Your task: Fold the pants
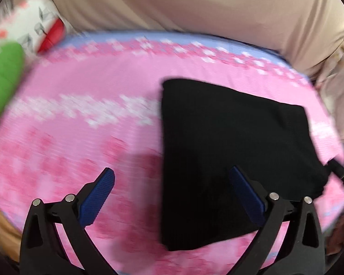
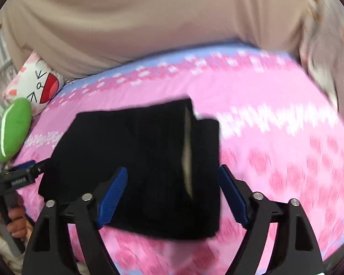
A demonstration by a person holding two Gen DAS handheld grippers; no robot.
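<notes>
The black pants [image 1: 229, 155] lie folded into a compact rectangle on the pink flowered bed sheet [image 1: 80, 87]. My left gripper [image 1: 172, 173] hovers open over the left edge of the pants, holding nothing. In the right wrist view the same pants [image 2: 137, 160] show a thin pale strip along one fold. Over them my right gripper [image 2: 173, 170] stands open, its blue pads [image 2: 113, 194] wide apart and gripping nothing. The left gripper [image 2: 23, 174] appears there beside the left edge of the pants, held by a hand [image 2: 15, 222].
A person in a beige shirt [image 1: 195, 6] stands at the far edge of the bed. A green cushion [image 2: 16, 128] and a cat-face pillow [image 2: 34, 84] lie at the bed's left end. Pale cloth [image 2: 325, 68] hangs at the right.
</notes>
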